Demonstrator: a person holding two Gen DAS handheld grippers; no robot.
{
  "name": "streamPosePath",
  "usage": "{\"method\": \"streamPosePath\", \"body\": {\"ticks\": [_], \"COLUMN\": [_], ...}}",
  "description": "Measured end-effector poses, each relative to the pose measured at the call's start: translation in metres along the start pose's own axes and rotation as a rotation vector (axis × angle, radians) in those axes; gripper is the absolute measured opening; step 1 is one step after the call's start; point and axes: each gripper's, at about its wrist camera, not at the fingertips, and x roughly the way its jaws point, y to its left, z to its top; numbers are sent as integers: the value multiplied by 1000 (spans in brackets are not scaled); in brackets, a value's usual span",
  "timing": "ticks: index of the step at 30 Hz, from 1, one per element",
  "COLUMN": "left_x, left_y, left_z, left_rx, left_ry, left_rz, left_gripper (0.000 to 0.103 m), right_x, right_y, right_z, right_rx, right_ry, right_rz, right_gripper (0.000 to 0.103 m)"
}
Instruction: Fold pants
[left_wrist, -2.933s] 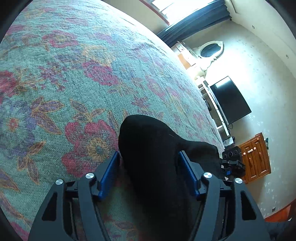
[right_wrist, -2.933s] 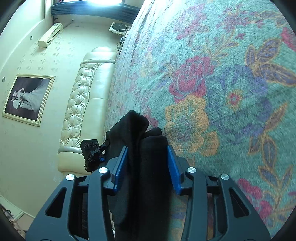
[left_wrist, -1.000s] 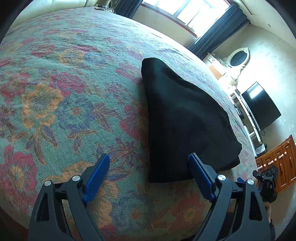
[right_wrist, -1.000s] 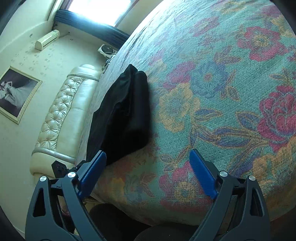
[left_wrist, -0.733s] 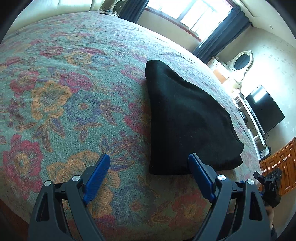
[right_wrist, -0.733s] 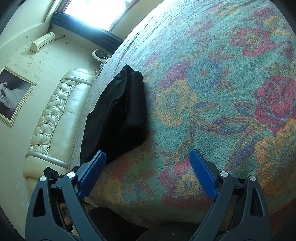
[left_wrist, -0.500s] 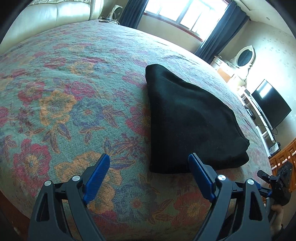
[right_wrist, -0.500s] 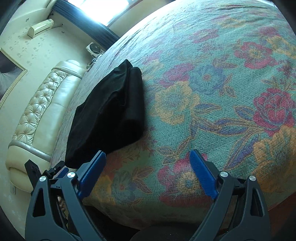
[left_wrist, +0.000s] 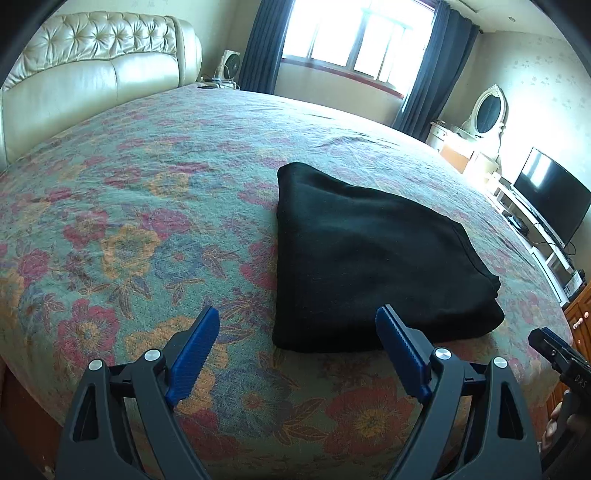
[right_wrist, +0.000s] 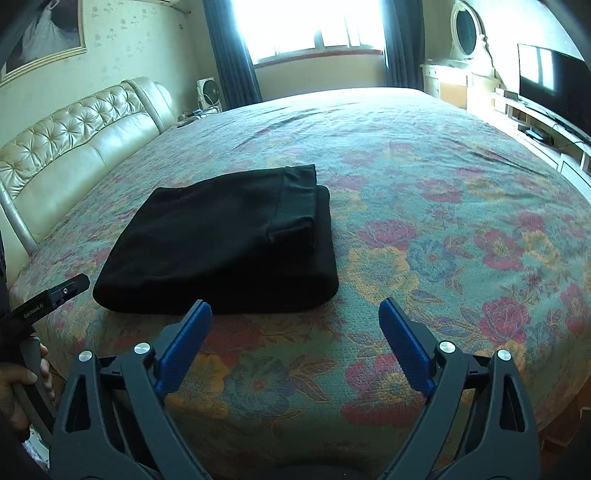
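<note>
The black pants (left_wrist: 369, 254) lie folded in a compact stack on the floral bedspread (left_wrist: 147, 206). In the right wrist view the pants (right_wrist: 229, 240) sit left of centre, with the waistband end folded on top. My left gripper (left_wrist: 297, 332) is open and empty, held just short of the stack's near edge. My right gripper (right_wrist: 294, 323) is open and empty, held near the bed's front edge to the right of the stack. Neither gripper touches the pants.
A cream tufted headboard (left_wrist: 92, 70) borders the bed's left side. A window with dark curtains (left_wrist: 354, 44) is at the back. A TV (left_wrist: 550, 206) and a white dresser with an oval mirror (left_wrist: 487, 110) stand on the right. The other gripper's handle (right_wrist: 48, 295) shows at the left.
Both grippers let go of the pants, opened and pulled back from the stack. Both cameras have since tilted up, showing more of the room. The pants lie still.
</note>
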Motion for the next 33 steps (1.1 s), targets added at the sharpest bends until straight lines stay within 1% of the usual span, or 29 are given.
{"method": "streamPosePath", "body": {"ticks": [2, 6, 8, 11, 16, 18, 25, 33], "left_x": [-5, -13, -14, -10, -5, -4, -5, -4], "left_y": [-6, -22, -27, -26, -15, -12, -19, -21], "left_z": [-1, -5, -6, -6, -5, -6, -10, -10], "left_rx": [20, 93, 116, 114, 53, 41, 61, 65], "left_ry": [-27, -77, -83, -73, -43, -37, -36, -37], "left_rz": [5, 42, 57, 97, 95, 79, 55, 61], "left_gripper": [85, 85, 85, 86, 85, 85, 85, 85], "right_x": [1, 6, 10, 10, 10, 10, 11, 12], "right_y": [12, 32, 40, 45, 45, 46, 44, 44], "right_z": [1, 1, -2, -5, -6, -7, -7, -7], "right_rx": [-35, -78, -107, -129, -136, -140, -134, -135], "right_ry": [-18, -32, -25, -27, -29, -27, -24, -19], "right_rz": [-3, -12, -26, -39, -41, -40, -42, -44], "right_gripper": [92, 92, 92, 92, 92, 92, 92, 92]}}
